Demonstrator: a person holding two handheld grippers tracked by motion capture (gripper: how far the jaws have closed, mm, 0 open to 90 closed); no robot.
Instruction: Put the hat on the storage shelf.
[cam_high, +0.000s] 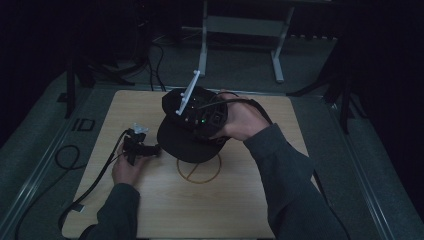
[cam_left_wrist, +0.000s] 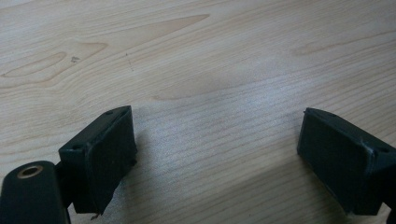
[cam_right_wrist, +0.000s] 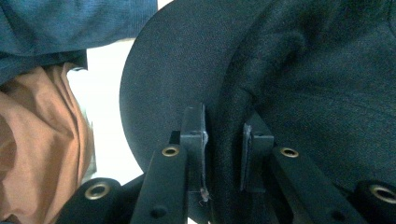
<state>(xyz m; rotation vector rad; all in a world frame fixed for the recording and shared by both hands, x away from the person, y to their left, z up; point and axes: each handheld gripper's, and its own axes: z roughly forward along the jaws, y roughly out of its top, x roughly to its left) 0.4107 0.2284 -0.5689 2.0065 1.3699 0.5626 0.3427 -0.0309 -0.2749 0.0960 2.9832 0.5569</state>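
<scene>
A black cap (cam_high: 186, 142) hangs over the middle of the wooden table (cam_high: 240, 200), partly covering a circle drawn on the wood (cam_high: 199, 172). My right gripper (cam_high: 197, 112) holds it from above; in the right gripper view the gripper (cam_right_wrist: 223, 154) is shut on a fold of the cap (cam_right_wrist: 299, 84) where brim meets crown. My left gripper (cam_high: 137, 147) rests low at the table's left, jaws toward the cap. In the left gripper view that gripper (cam_left_wrist: 215, 154) stands open over bare wood (cam_left_wrist: 210, 60), nothing between the pads.
A cable (cam_high: 95, 182) trails from the left gripper off the table's front left. A grey metal frame (cam_high: 240, 30) stands on the floor beyond the far edge. The right gripper view also shows dark blue cloth (cam_right_wrist: 70, 28) and orange cloth (cam_right_wrist: 37, 154).
</scene>
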